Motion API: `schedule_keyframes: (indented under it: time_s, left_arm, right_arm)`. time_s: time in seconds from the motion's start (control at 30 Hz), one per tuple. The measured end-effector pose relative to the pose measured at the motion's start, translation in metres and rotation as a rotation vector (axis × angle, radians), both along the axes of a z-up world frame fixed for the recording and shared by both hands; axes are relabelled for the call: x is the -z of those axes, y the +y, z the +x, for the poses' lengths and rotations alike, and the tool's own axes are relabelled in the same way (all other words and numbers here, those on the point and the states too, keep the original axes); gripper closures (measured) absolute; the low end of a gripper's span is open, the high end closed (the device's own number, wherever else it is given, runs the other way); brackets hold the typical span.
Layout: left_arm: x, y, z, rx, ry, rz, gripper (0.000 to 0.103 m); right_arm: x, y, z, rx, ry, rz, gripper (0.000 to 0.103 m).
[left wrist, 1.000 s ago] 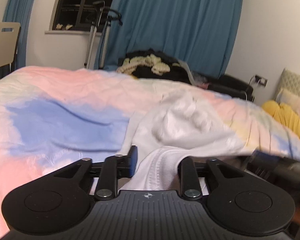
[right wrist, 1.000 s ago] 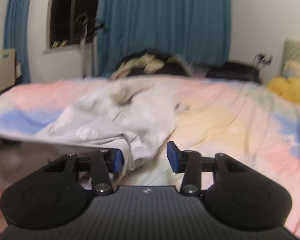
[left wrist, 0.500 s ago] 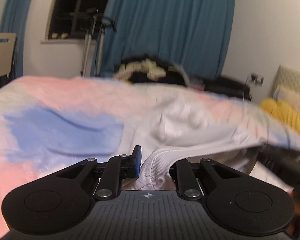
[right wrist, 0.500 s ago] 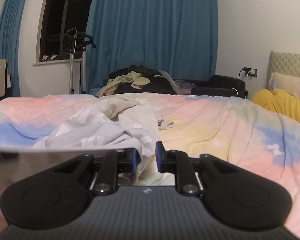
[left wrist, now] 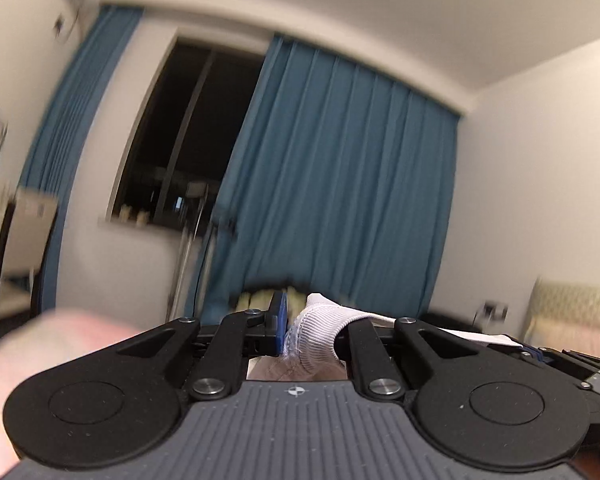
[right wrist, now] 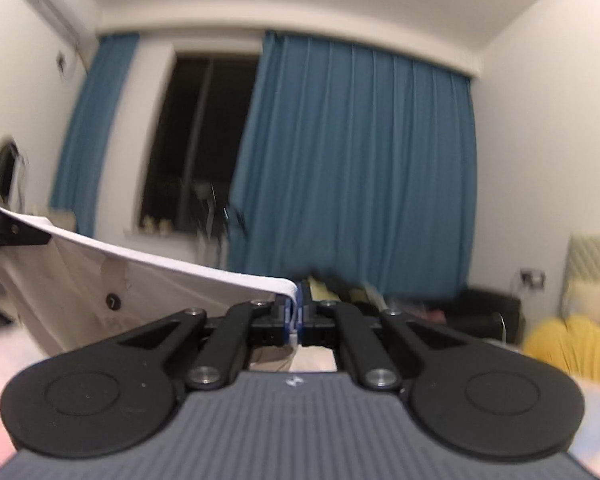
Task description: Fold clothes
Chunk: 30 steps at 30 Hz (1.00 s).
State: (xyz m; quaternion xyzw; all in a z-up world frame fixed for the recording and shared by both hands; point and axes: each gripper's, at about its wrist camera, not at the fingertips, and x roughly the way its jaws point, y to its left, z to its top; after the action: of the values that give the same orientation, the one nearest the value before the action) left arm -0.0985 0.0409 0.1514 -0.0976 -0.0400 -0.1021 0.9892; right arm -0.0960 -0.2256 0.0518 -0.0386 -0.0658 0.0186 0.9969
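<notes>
A white garment with a ribbed hem is held up in the air between both grippers. My left gripper is shut on its ribbed edge, bunched between the blue pads. My right gripper is shut on the other end of the hem, which stretches taut to the left toward the other gripper. The cloth hangs below the hem, with a round black size tag on its inside. The right gripper also shows in the left wrist view.
The pink bed cover lies low in both views. Blue curtains and a dark window are ahead. A yellow pillow and headboard are at right. A chair stands at left.
Both grippers have risen sharply from the bed, lifting the garment into the air. The right gripper closed on the hem; the view tilted up toward the curtains and ceiling.
</notes>
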Motion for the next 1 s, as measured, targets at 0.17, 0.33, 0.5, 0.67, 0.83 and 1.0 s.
schedule_keyframes:
  time_s: [0.17,0.33,0.5,0.67,0.83,1.0]
  left_arm:
    - [-0.120,0.001,-0.049,0.014,-0.191,0.035,0.090]
    - [-0.219,0.000,-0.091,0.034,-0.314,0.047,0.090]
    - [-0.274,-0.007,-0.108,0.012,-0.401,0.080,0.090]
    - [-0.274,-0.010,-0.077,-0.004,-0.344,0.111,0.089]
    - [-0.214,-0.006,0.004,-0.015,-0.207,0.102,0.088]
    - [-0.136,0.005,0.118,-0.007,-0.083,0.116,0.086]
  right_arm:
    - [-0.117,-0.013,-0.050,-0.083,-0.159,0.016,0.100]
    - [-0.220,-0.023,-0.089,-0.123,-0.266,-0.008,0.099]
    - [-0.282,-0.025,-0.106,-0.150,-0.343,-0.014,0.099]
    - [-0.290,-0.020,-0.066,-0.173,-0.279,-0.002,0.099]
    - [-0.237,-0.008,0.015,-0.166,-0.138,-0.005,0.098]
    - [-0.161,0.004,0.131,-0.134,0.011,-0.029,0.098]
